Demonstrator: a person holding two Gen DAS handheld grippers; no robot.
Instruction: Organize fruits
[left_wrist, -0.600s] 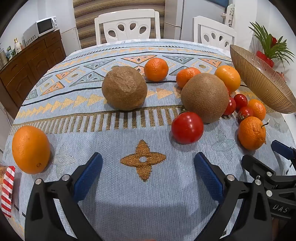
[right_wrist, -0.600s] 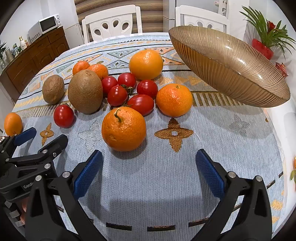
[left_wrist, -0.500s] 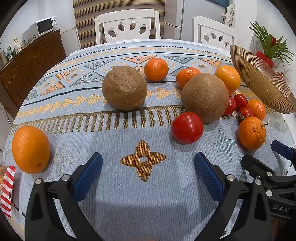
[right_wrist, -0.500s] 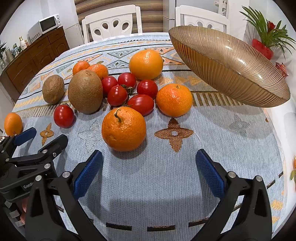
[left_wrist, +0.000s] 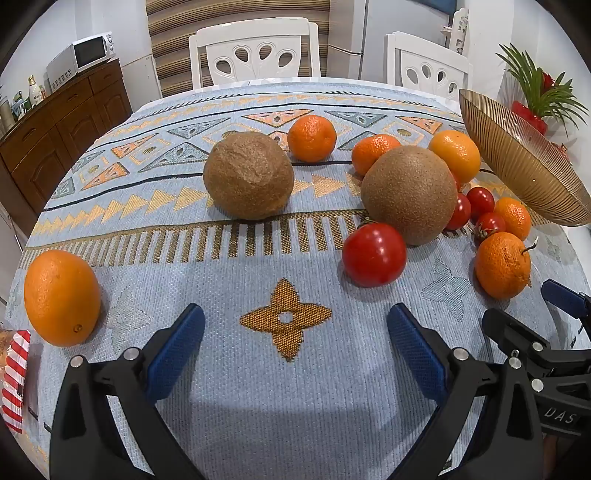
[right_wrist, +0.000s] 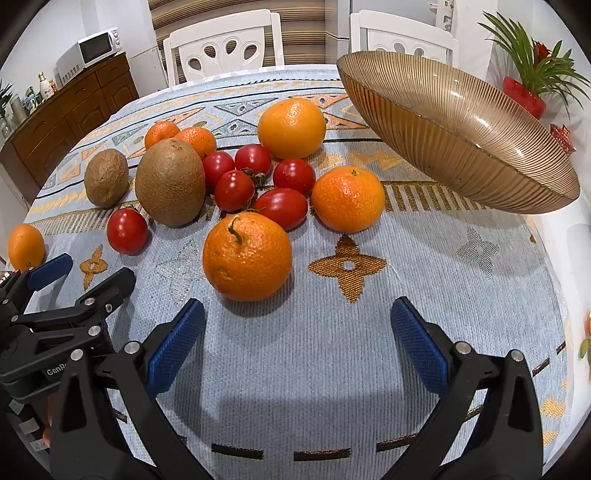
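I am holding both claws, left gripper (left_wrist: 295, 345) and right gripper (right_wrist: 297, 341), spread wide and empty (nothing picked yet), aiming next for the stemmed orange (right_wrist: 246, 256) and then the bowl (right_wrist: 461, 147).

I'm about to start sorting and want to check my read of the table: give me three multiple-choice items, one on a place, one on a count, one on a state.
1. Where does the amber ribbed glass bowl stand relative to the fruit pile?
A. right of it
B. left of it
C. in its middle

2. How many brown kiwis are on the tablecloth?
A. one
B. two
C. four

3. What is the state of the right gripper?
A. shut on a tomato
B. shut on nothing
C. open, nothing between its jaws

Answers:
1. A: in both wrist views the bowl sits at the table's right edge, apart from the fruit.
2. B: a large kiwi and a smaller kiwi beside it.
3. C: its blue pads stand wide apart over bare cloth, short of the stemmed mandarin.
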